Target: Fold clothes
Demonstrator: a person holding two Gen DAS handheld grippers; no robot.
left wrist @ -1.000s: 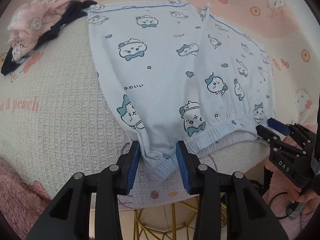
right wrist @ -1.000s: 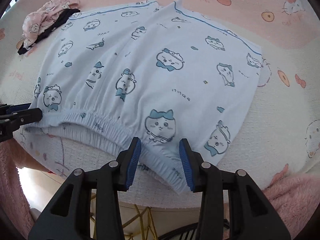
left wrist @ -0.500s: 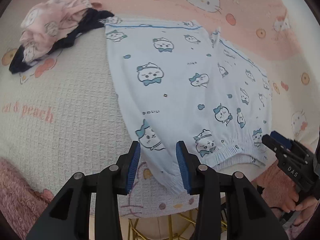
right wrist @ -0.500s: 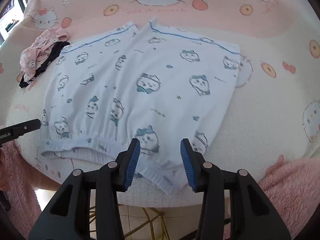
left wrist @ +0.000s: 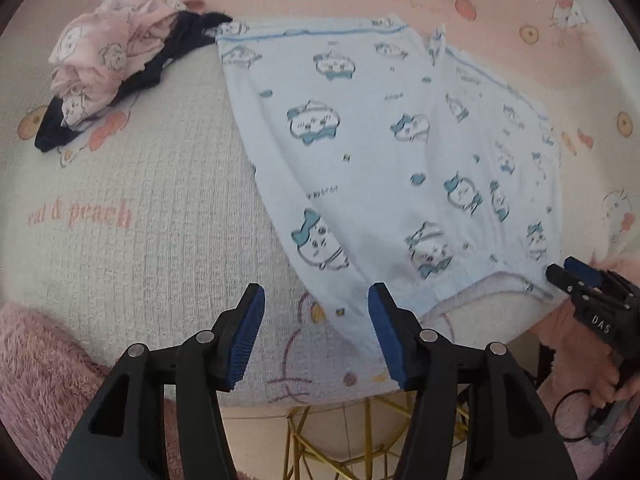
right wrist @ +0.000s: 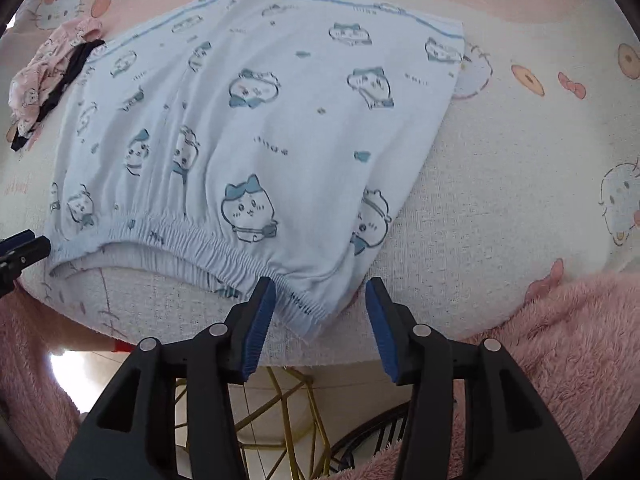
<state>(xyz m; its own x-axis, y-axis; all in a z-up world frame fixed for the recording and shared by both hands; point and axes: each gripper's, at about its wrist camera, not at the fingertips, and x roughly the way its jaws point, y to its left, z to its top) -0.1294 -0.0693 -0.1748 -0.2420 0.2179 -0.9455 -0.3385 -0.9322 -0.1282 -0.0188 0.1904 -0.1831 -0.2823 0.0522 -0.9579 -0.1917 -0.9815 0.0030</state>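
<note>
A desk covered by a pink and cream cartoon-cat blanket [left wrist: 152,184] carries pale blue shorts [left wrist: 384,168] spread flat, printed with small blue-and-white cartoon animals, dark blue piping at the leg hems, gathered elastic waistband hanging toward the near edge. A crumpled pink garment [left wrist: 108,60] and a dark one [left wrist: 160,68] lie at the far left. The left gripper [left wrist: 316,320] and right gripper [right wrist: 320,312] hover at the waistband corners, fingers spread wide, holding nothing.

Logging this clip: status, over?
Left gripper and right gripper open, empty. Blue shorts flat, unfolded. Pink and dark clothes touch one far corner.
</note>
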